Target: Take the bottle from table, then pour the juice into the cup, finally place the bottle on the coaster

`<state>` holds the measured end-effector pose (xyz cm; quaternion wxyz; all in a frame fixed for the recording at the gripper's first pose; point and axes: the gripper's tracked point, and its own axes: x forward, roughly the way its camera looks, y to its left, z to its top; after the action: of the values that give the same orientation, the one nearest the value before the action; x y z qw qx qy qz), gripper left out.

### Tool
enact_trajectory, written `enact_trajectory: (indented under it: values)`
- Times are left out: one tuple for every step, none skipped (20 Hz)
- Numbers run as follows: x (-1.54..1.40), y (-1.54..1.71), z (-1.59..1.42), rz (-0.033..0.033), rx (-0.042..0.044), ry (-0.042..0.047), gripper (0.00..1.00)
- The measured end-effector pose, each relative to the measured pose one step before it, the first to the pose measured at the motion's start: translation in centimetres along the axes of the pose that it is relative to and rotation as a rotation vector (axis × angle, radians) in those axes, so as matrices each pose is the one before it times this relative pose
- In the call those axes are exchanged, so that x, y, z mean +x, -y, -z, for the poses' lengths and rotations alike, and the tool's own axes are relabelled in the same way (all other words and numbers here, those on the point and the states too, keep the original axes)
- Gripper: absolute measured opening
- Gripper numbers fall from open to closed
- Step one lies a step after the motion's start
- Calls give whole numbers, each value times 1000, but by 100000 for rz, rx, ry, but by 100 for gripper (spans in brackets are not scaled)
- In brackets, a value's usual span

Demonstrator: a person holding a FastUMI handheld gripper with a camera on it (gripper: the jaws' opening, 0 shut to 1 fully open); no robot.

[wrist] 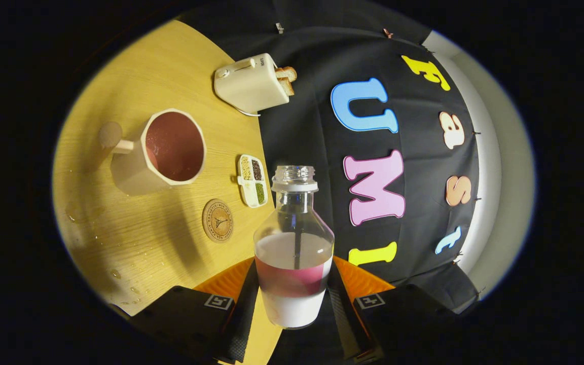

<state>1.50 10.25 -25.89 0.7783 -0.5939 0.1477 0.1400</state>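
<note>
- The cup [162, 152] sits furthest left on the table [135, 243], well beyond the fingers; it already has reddish juice in it and its handle sticks out to its left.
- The coaster [218, 220] lies flat nearer the gripper, between the cup and the bottle, with nothing on it; a small seed tray [252, 180] sits just beyond it and a toaster [251, 82] further off.
- The bottle [294, 243] is clamped between the two fingers of the gripper [293, 299], which are closed in on its lower body from both sides.
- Its cap is off and some juice remains in the lower part, so the load looks moderate and will slosh.
- The clear wall looks rigid and smooth, probably slippery; a hold low on the labelled band seems soundest.
- Judging by the filled cup, setting the bottle on the coaster looks like the remaining step.
</note>
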Motion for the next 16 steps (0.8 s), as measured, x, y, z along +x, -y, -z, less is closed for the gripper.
enact_trajectory:
  values:
    - [51, -87, -61, -370, -1946, 585, 72]
    - [74, -159, -98, -141, -1917, 204, 72]
    - [29, -154, -44, -341, -1482, 258, 72]
    - [41, -274, -105, -309, -1376, 260, 72]
    - [-57, -108, -176, -253, -1303, 430, 72]
    - [16, -353, -26, -377, -1219, -7, 72]
    - [-128, -327, -123, -589, -1361, 90, 72]
    - [-2, -406, -299, -620, -1653, 396, 72]
    - [1, -274, -277, -407, -2065, 844, 72]
    - [72, -175, -185, -170, -2199, 522, 72]
    - [15, -232, -6, -557, -1692, 158, 72]
    - [93, -267, -94, -675, -967, 109, 72]
    - [42, -179, 11, -389, -527, -256, 72]
    - [80, -261, 13, -478, -375, -614, 72]
    - [51, -151, 42, -555, -470, -230, 72]
    - [167, -139, -105, -387, -1197, 34, 72]
